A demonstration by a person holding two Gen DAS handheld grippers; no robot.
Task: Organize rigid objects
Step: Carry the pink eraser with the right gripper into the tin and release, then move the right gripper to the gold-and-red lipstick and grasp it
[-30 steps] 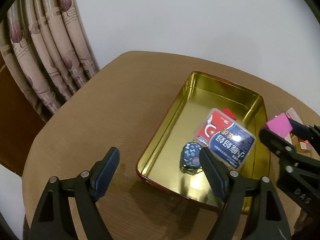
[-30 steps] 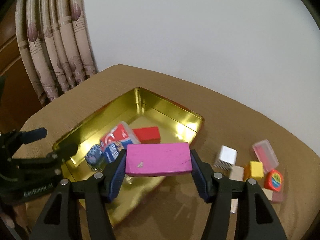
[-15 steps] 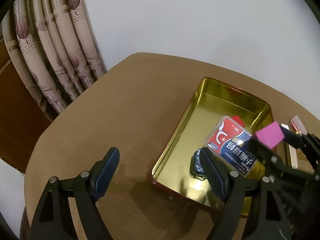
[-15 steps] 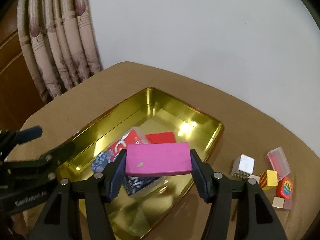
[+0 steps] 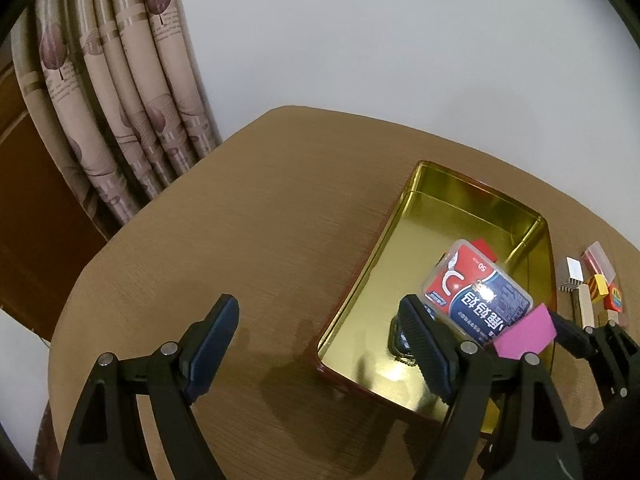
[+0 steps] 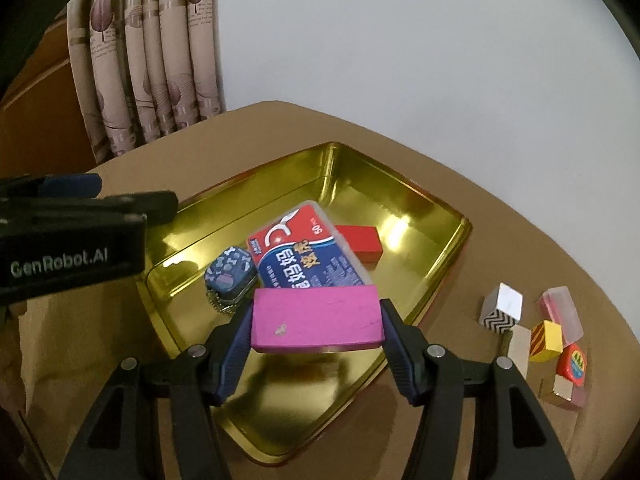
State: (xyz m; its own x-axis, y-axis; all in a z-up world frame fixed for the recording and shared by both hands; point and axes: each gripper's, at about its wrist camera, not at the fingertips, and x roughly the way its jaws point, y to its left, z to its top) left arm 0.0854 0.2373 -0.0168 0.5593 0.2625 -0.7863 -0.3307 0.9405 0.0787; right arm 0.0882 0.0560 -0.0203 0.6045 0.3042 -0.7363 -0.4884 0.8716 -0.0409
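Over the glossy gold tray (image 6: 436, 268), right gripper (image 6: 316, 344) jaws clamping a flat pink block (image 6: 318, 322) — left gripper (image 5: 316, 344) jaws wide, empty.

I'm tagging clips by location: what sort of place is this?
Probably a room in a home: patterned curtains beside a plain wall, a wooden table, and a gold tin tray with small household items.
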